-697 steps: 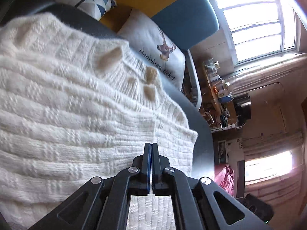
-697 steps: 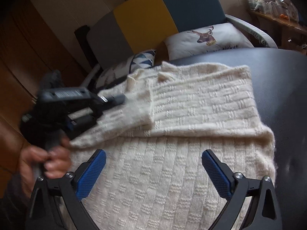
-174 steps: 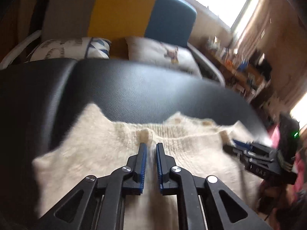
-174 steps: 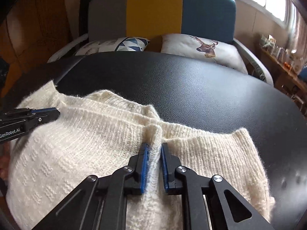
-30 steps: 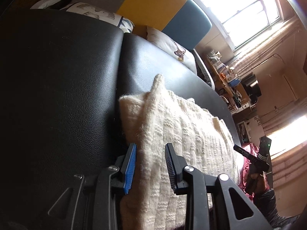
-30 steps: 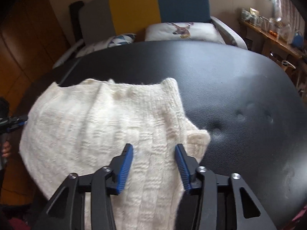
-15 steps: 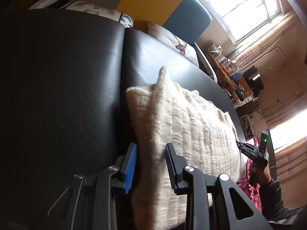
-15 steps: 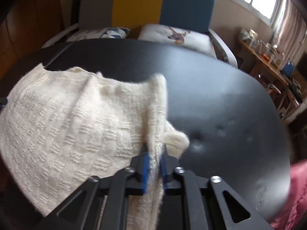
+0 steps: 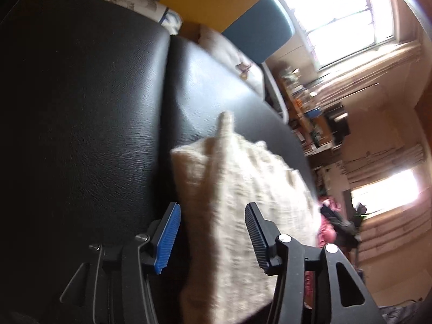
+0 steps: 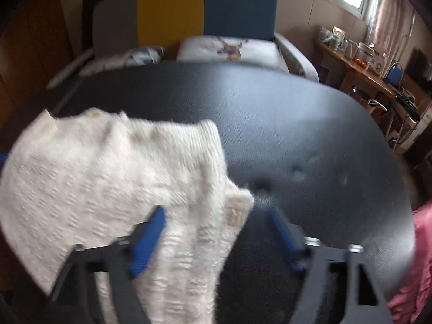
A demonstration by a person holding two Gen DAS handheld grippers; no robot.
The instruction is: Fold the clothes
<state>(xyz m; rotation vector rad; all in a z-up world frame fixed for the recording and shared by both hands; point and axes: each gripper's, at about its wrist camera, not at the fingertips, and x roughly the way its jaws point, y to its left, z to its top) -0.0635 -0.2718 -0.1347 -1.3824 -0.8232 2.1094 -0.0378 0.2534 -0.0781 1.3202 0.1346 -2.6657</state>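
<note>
Right gripper (image 10: pixel 216 229), pinching half a second ago, now spread wide, cream knitted sweater (image 10: pixel 108 178) released at 9 o'clock on black leather surface (image 10: pixel 297 124). Left gripper (image 9: pixel 210 235) wide, straddling sweater edge. Fold appears set.

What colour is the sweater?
Cream-white, with a textured knit pattern; the right wrist view shows it best.

Sweater (image 10: pixel 102 178): cream, chunky textured knit, folded into a compact bundle; lies flat on the black padded table (image 10: pixel 310 124), at its near-left edge
</note>
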